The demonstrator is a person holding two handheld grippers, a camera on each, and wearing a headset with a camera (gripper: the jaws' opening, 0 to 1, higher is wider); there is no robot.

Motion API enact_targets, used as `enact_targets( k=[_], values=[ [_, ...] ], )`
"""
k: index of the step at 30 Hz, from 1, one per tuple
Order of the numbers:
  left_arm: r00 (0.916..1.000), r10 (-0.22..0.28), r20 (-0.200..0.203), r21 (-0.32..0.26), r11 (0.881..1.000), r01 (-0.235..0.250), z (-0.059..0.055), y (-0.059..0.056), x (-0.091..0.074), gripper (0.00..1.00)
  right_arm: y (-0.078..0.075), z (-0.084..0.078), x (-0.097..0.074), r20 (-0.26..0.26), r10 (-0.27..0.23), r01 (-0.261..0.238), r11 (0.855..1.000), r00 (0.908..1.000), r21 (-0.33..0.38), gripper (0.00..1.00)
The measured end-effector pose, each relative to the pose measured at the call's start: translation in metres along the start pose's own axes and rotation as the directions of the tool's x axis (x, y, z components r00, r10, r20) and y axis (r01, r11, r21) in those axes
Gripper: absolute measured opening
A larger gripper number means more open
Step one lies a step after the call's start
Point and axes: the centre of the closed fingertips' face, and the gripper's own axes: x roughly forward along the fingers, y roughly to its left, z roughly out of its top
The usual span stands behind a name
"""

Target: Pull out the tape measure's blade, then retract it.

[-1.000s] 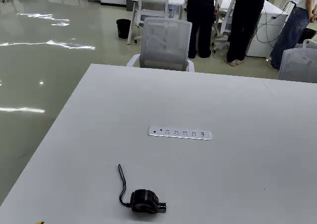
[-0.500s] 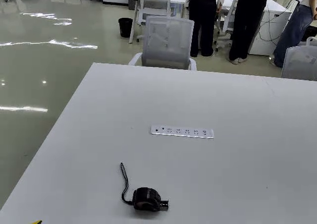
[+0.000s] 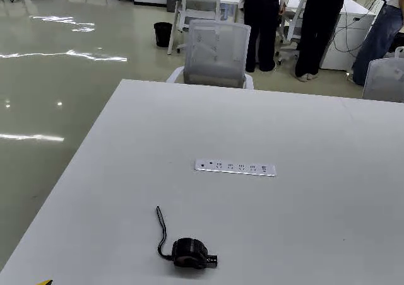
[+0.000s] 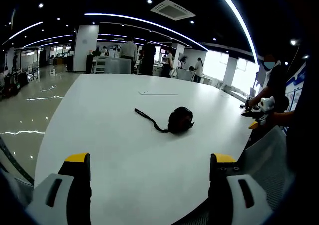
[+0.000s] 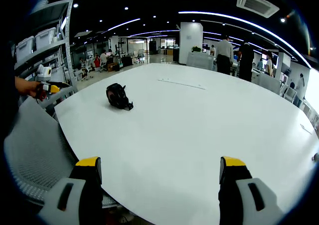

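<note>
A black tape measure (image 3: 192, 253) lies on the white table (image 3: 303, 127) near its front edge, blade in, with its black wrist strap (image 3: 161, 229) trailing away to the left. My left gripper (image 4: 149, 160) hovers over the table edge, open and empty, with the tape measure (image 4: 180, 119) ahead and slightly right. My right gripper (image 5: 159, 163) is also open and empty, and the tape measure (image 5: 118, 95) sits ahead of it to the left. Each gripper appears at the edge of the other's view: the right gripper (image 4: 259, 108) and the left gripper (image 5: 47, 88), both held in a hand.
A white power strip (image 3: 235, 168) lies flat mid-table beyond the tape measure. A grey mesh chair (image 3: 216, 53) stands at the far table edge, with people (image 3: 262, 20) standing behind it. Another mesh chair (image 5: 35, 155) is near me at the front edge.
The head camera has shifted a little, so the whole picture has moved. The tape measure and power strip lie where they were.
</note>
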Motion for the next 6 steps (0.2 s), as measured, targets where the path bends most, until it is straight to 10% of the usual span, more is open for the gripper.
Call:
enact_targets(
  k=[6],
  values=[
    [1.0000,-0.004,-0.002,0.002,1.000,0.004,-0.0011,-0.0002,0.0014,0.99,-0.0014,-0.0012,-0.0024,0.000,-0.010,0.010,1.000,1.0000,0.006,1.00]
  ],
)
